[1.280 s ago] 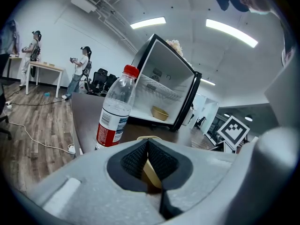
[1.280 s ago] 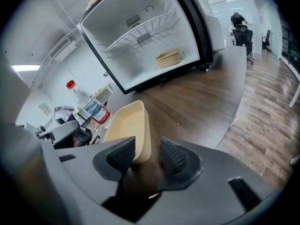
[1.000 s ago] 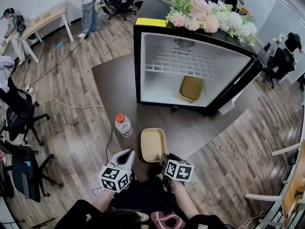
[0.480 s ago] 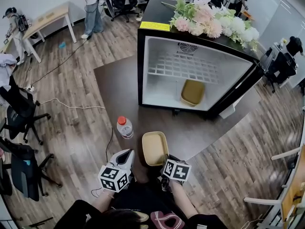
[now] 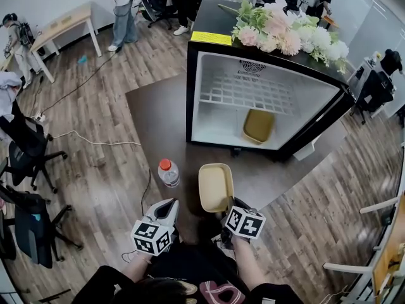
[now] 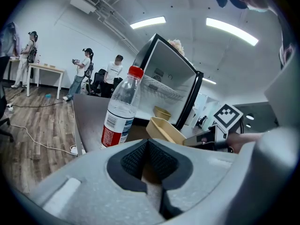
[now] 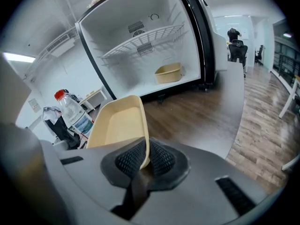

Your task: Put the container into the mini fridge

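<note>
Now that its jaws have just closed on the near rim, the right gripper (image 7: 143, 159) grasps the shallow beige plastic container (image 7: 117, 125) and has lifted it off the dark floor mat (image 5: 158, 116). Farther ahead stands the open black mini fridge (image 7: 126, 71), a matching beige tub (image 7: 168, 72) already inside. The left gripper (image 6: 149, 158), clenched on nothing, waits alongside, so I judge only the carry forward remains.

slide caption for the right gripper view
Right tongs pinch the rim of a beige container, facing the open mini fridge that holds a second container.
</note>
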### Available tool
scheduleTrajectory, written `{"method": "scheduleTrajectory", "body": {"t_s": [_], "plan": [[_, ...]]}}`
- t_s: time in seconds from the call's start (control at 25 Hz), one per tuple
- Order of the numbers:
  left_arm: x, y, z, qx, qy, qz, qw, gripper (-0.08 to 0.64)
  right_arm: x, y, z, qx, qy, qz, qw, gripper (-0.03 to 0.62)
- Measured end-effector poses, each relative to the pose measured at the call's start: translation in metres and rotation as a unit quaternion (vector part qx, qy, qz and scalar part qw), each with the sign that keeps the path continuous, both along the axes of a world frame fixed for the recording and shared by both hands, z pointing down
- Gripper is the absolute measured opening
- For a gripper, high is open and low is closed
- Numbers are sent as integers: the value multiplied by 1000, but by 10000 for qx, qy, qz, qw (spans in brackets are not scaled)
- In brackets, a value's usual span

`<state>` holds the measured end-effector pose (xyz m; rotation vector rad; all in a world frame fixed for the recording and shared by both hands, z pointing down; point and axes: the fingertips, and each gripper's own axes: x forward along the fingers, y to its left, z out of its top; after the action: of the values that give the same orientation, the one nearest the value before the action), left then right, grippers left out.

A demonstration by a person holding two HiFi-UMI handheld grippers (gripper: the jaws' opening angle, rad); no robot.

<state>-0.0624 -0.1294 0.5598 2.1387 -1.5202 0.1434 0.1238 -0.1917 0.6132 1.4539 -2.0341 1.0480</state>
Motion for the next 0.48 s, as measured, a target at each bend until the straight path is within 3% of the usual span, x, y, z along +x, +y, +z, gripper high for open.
{"method": "scheduleTrajectory", "body": {"t_s": [0.48], "plan": [[-18,0,2,-78,-59,45,9999,8,-14,-94,-51,475,120,360,9982,28]]}}
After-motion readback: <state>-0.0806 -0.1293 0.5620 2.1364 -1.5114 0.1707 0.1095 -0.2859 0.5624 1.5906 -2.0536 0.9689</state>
